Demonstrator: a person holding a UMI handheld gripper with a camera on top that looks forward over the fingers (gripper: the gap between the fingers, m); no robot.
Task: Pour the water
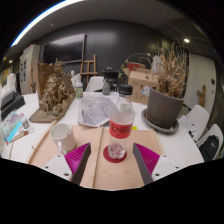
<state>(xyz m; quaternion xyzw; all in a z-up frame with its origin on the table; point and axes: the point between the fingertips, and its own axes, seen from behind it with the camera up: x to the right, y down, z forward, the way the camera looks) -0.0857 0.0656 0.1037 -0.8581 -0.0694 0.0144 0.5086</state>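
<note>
Nearest to us, our gripper (pixel 113 158) has its two dark fingers spread wide, each with a magenta pad (pixel 78 157) on its inner face, and they press on nothing. Between them, with a clear gap on each side, stands a small clear glass (pixel 116 152), round and upright, mouth up, resting on a tan wooden board (pixel 120 170) near the front edge of the white tabletop (pixel 185 150).

Working from the left, we see a crumpled clear plastic wrapper with blue print (pixel 14 126) by the tabletop's left edge. Next comes a white mug (pixel 61 134), sitting on another tan board just left of the left finger. Behind it, a bundle of dried brown plants (pixel 53 95) rises from a flat base.

Toward the middle, a sheet of wrinkled pale plastic (pixel 95 110) lies flat on the tabletop. Just ahead of the glass stands the water bottle (pixel 121 120): clear plastic, cylindrical, red label around its waist, long axis vertical, cap pointing straight up.

Farther right, a grey tapered pot (pixel 165 106) holds a tall spray of dry tan stalks (pixel 172 68) and sits on a round saucer near the tabletop's right edge. Beyond that edge we glimpse a white chair (pixel 211 140).
</note>
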